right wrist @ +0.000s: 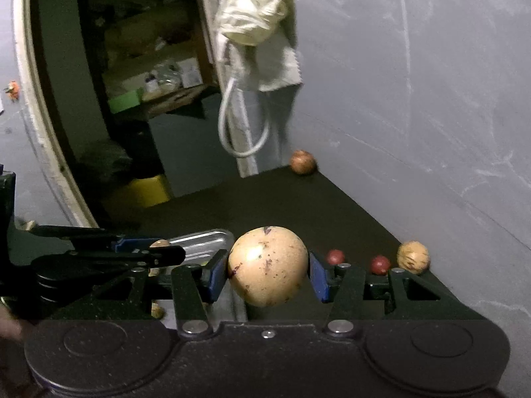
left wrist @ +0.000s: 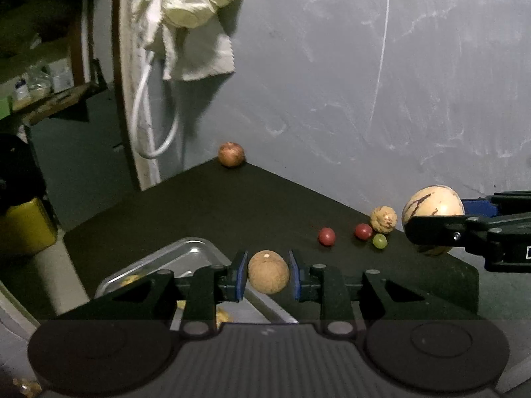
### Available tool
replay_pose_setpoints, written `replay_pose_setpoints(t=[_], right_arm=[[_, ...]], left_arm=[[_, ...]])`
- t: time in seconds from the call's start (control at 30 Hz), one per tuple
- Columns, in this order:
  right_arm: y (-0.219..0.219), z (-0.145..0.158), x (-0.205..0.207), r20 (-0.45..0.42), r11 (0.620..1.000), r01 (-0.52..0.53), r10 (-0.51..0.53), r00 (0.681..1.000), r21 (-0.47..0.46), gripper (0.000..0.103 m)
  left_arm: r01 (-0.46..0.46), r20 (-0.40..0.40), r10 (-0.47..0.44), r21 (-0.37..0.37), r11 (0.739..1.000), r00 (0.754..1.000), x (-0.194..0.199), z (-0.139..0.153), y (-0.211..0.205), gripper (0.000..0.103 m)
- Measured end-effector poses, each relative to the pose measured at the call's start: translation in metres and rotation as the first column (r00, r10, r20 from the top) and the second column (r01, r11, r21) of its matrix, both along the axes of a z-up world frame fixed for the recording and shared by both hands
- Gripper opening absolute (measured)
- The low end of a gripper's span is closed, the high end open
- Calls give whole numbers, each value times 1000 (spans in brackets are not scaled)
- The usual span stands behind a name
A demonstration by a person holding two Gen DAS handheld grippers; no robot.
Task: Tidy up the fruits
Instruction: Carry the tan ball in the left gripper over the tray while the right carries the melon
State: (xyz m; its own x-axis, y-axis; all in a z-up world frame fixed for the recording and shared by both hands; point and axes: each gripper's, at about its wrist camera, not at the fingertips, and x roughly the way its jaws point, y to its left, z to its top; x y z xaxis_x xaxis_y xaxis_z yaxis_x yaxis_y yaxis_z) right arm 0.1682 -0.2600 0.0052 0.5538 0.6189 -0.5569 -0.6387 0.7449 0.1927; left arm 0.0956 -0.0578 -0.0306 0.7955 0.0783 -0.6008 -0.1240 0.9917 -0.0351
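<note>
My left gripper is shut on a small brown round fruit, held above the near corner of a metal tray. My right gripper is shut on a large pale yellow speckled fruit, lifted over the black table. In the left wrist view the right gripper enters from the right with the pale fruit. The right wrist view shows the left gripper at the left by the tray. Two red grapes, a green grape and a tan fruit lie by the wall.
A reddish round fruit sits in the table's far corner against the grey wall. A white cloth and looped cable hang by a door frame. A yellow container stands on the floor at the left.
</note>
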Motion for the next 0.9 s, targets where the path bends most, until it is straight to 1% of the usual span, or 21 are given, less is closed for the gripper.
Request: replay_pose_setpoints(t=[0.27, 0.53, 0.7, 0.9], right_arm=[[18, 19, -23, 42, 996, -87, 86, 995, 21, 53], [38, 27, -39, 59, 985, -174, 173, 983, 17, 53], [54, 22, -44, 48, 975, -222, 222, 974, -2, 53], [67, 1, -47, 2, 967, -253, 253, 967, -42, 53]], left_arm=[[-79, 42, 78, 14, 997, 996, -31, 17, 13, 28], [-146, 55, 146, 9, 989, 988, -54, 18, 26, 28], [-189, 40, 189, -9, 982, 981, -74, 7, 36, 28], [-223, -31, 222, -47, 974, 974, -92, -22, 46, 28]])
